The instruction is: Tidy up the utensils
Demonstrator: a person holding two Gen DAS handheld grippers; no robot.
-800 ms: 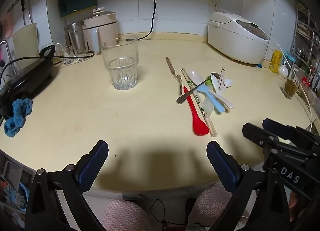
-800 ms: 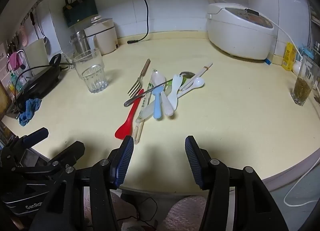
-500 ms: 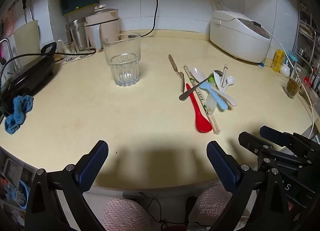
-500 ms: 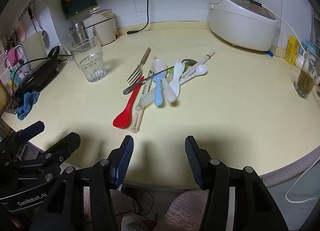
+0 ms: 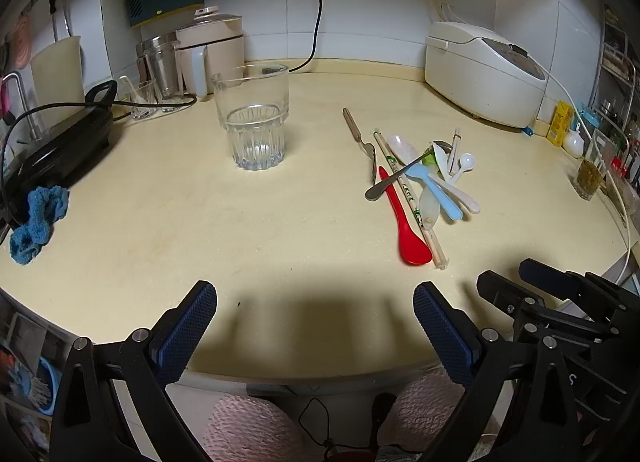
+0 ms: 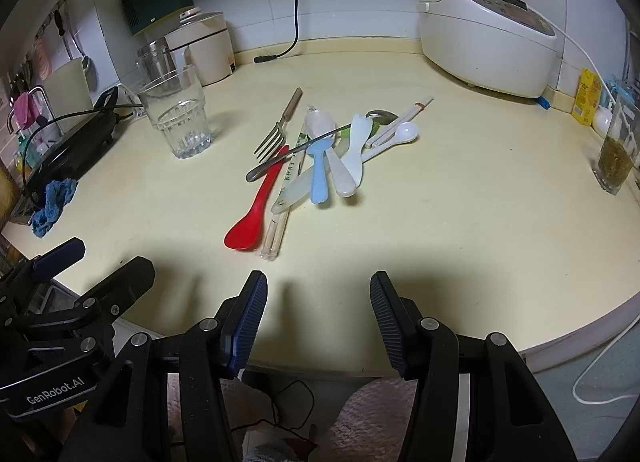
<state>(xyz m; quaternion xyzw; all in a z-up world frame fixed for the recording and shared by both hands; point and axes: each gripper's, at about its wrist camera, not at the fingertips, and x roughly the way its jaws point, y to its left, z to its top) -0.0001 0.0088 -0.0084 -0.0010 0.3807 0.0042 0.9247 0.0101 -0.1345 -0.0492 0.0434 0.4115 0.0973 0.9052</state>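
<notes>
A jumbled heap of utensils (image 6: 316,158) — glossy red plastic spoon (image 6: 256,214), steel fork (image 6: 276,134), pale plastic spoons, chopsticks — lies mid-counter on the smooth cream countertop (image 6: 460,222). A ribbed clear glass tumbler (image 5: 253,118) stands well apart to its left. The left gripper (image 5: 314,328) and right gripper (image 6: 318,318) — both with blue textured pads — gape wide and empty above the near edge.

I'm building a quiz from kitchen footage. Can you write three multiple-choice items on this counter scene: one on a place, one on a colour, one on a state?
1. Where does the empty glass stand, seen from the right wrist camera?
A. left of the utensil pile
B. right of it
C. on top of it

2. What colour is the spoon nearest the grippers?
A. green
B. red
C. black

3. How is the right gripper?
A. shut on a fork
B. shut, empty
C. open, empty

Answers: 1 A, the glass sits left of the pile. 2 B, its bowl is red. 3 C, bare counter shows between its fingers.
</notes>
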